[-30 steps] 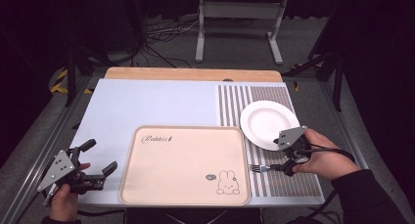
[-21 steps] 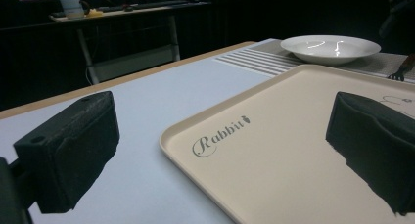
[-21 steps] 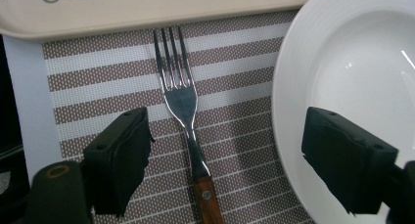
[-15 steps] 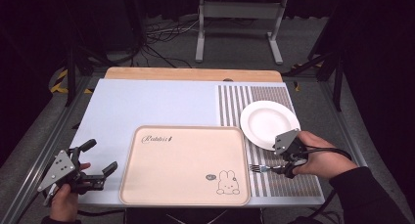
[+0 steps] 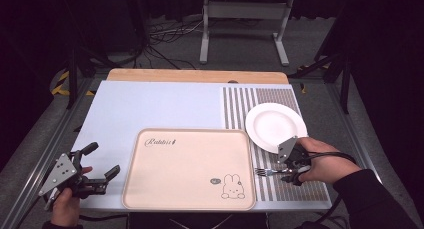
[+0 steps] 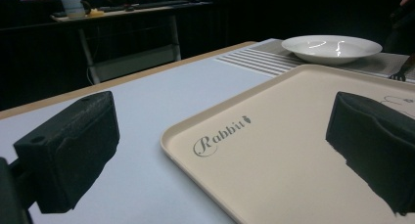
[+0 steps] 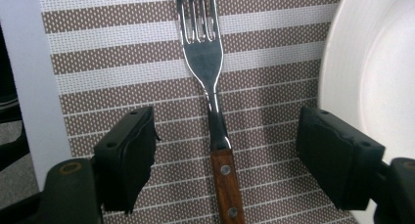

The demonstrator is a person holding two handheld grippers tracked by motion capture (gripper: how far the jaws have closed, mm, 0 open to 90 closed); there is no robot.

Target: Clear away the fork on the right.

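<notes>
A fork (image 5: 267, 172) with a wooden handle lies on the striped placemat (image 5: 250, 101), tines toward the beige rabbit tray (image 5: 187, 169). My right gripper (image 5: 292, 169) hangs over its handle end. In the right gripper view the fork (image 7: 215, 111) runs between the two jaws of my right gripper (image 7: 227, 136), which stand open, clear of it on both sides, and have just been closing a little. My left gripper (image 5: 103, 160) is open and empty at the table's near left corner. In its own view my left gripper (image 6: 222, 150) faces the tray (image 6: 293, 150).
A white plate (image 5: 275, 126) sits on the placemat just behind the right hand; its rim (image 7: 381, 72) lies close beside the right jaw. A light blue mat (image 5: 150, 109) covers the left and back of the table. A metal stand is on the floor beyond.
The right hand has shifted slightly toward the near edge and left, settling lower over the fork's handle. The left hand has not moved.
</notes>
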